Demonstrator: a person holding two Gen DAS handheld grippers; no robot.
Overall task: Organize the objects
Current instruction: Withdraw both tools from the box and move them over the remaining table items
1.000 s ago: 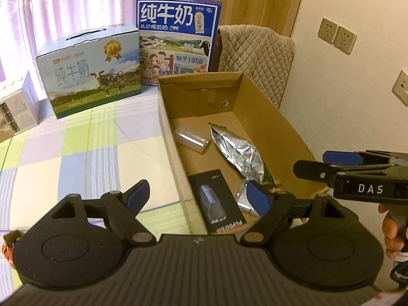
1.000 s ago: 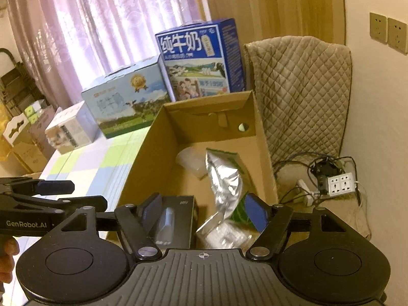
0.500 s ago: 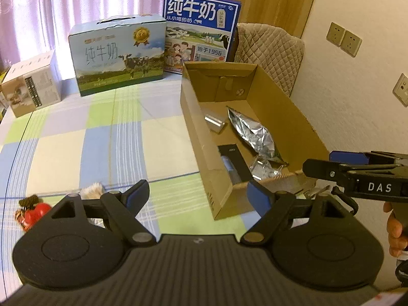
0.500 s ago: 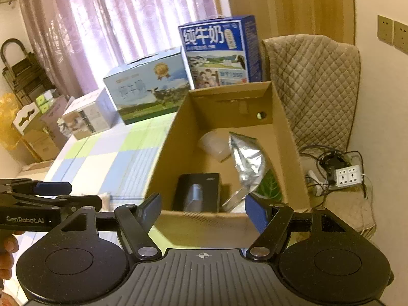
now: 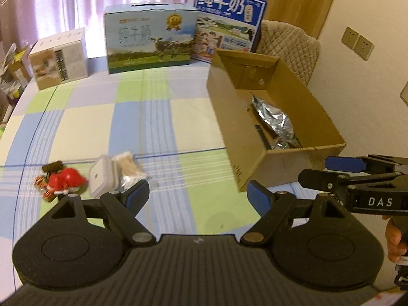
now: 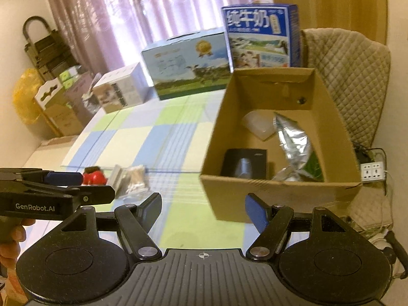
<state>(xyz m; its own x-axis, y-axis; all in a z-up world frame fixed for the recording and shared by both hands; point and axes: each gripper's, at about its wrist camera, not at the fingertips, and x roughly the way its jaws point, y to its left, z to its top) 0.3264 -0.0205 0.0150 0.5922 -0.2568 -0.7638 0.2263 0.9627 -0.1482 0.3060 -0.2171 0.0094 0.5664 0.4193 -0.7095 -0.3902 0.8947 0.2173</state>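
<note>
On the checked worktop (image 5: 158, 117), left of the cardboard box (image 5: 257, 163): small white lidded tub (image 5: 100, 178), bag of sticks (image 5: 128, 169), red toy (image 5: 65, 179). Likely light; tub stiff, best pinched across its sides. Left tongs (image 5: 197, 195) and right tongs (image 6: 203, 210) both spread wide, holding nothing.

A room in a home, used partly for storage. Sheer pink-purple pleated curtains (image 6: 158, 12) cover a bright window behind the bench (image 5: 153, 117), which is spread with a checked cloth of blue, green and cream squares. Retail milk gift cartons, one light blue with a cow and meadow (image 5: 149, 37) and one dark blue with white Chinese lettering (image 5: 228, 21), stand along its far edge beside a small white printed carton (image 5: 60, 57). A chair draped in beige quilted fabric (image 6: 349, 76) stands by a wood-panelled wall (image 6: 331, 0). Beige wall sockets (image 5: 357, 42), a white power strip with tangled cables (image 6: 373, 170) and stacked cardboard boxes in the corner (image 6: 61, 97) complete the domestic setting.
</note>
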